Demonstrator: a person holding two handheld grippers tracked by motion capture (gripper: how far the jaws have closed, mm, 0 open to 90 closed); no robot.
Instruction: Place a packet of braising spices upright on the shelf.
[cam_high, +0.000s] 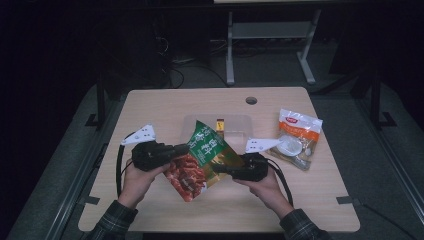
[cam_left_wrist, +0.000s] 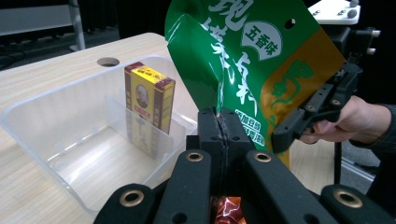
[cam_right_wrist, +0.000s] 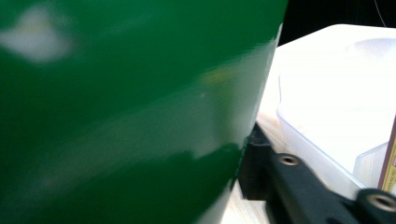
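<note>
My left tongs are clamped on the green snack bag; my right tongs pinch its other edge. The bag is up off the counter, not yet in the clear bin just beyond.

Chinese lettering on a green snack bag above a table.

A small white fan-shaped badge near the bag's top carries the green characters 五香味. To its left, large white brush-style characters run down the green panel, creased and only partly legible. Small white print sits low on the bag, too fine to read. Far left, a yellow and dark red box in the clear plastic tray bears a round portrait emblem with print too small to read. At far right, the white and orange packet shows a red logo, unreadable.
</note>
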